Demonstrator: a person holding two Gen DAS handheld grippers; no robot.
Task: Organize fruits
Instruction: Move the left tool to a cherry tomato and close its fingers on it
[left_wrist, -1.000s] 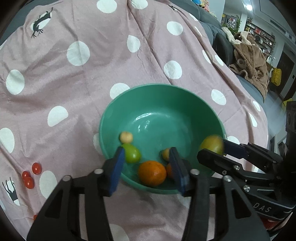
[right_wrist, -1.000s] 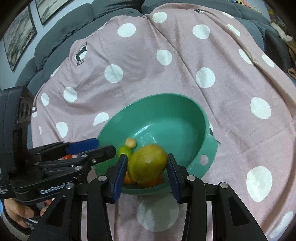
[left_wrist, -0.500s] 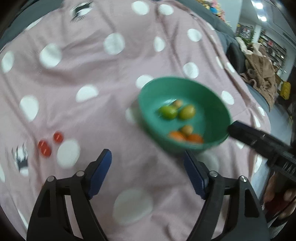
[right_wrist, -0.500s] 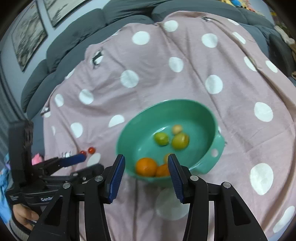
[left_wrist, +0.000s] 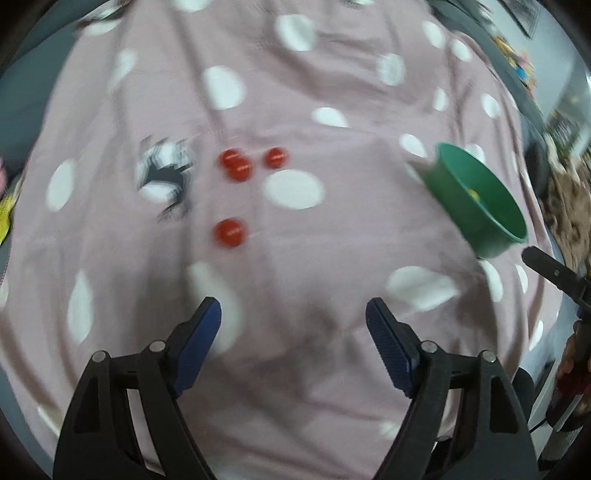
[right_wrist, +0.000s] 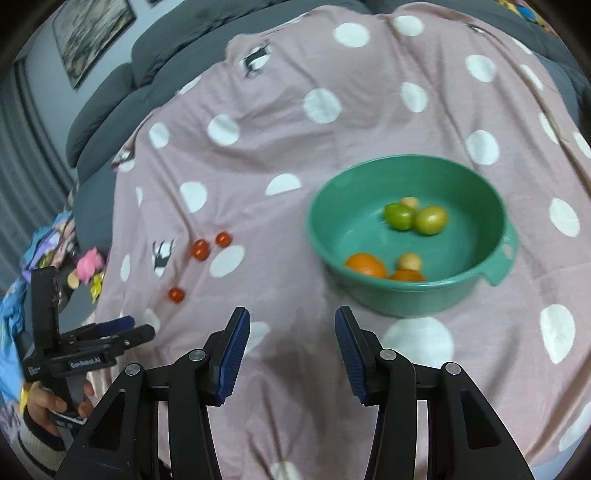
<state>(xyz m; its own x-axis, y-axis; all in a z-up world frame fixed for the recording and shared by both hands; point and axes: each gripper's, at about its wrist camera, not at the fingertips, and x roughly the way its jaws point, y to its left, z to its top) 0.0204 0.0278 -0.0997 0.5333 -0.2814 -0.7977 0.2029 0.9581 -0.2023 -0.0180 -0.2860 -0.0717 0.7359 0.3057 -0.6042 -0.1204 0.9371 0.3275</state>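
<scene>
A green bowl (right_wrist: 406, 295) stands on the pink dotted cloth and holds two oranges (right_wrist: 365, 264), two green fruits (right_wrist: 399, 216) and small pale ones. It also shows in the left wrist view (left_wrist: 491, 225) at the right. Several red cherry tomatoes (left_wrist: 229, 232) lie on the cloth ahead of my left gripper (left_wrist: 293, 325), which is open and empty. They also show in the right wrist view (right_wrist: 200, 250). My right gripper (right_wrist: 291, 332) is open and empty, short of the bowl. The left gripper also shows in the right wrist view (right_wrist: 125, 326).
A grey sofa (right_wrist: 110, 92) lies beyond the cloth. Colourful toys (right_wrist: 86, 266) sit off the cloth's left edge. A brown garment (left_wrist: 569, 206) lies at the far right in the left wrist view.
My right gripper let the green mango fall into the bowl and pulled back. My left gripper swung left from the bowl toward the cherry tomatoes and opened wider.
</scene>
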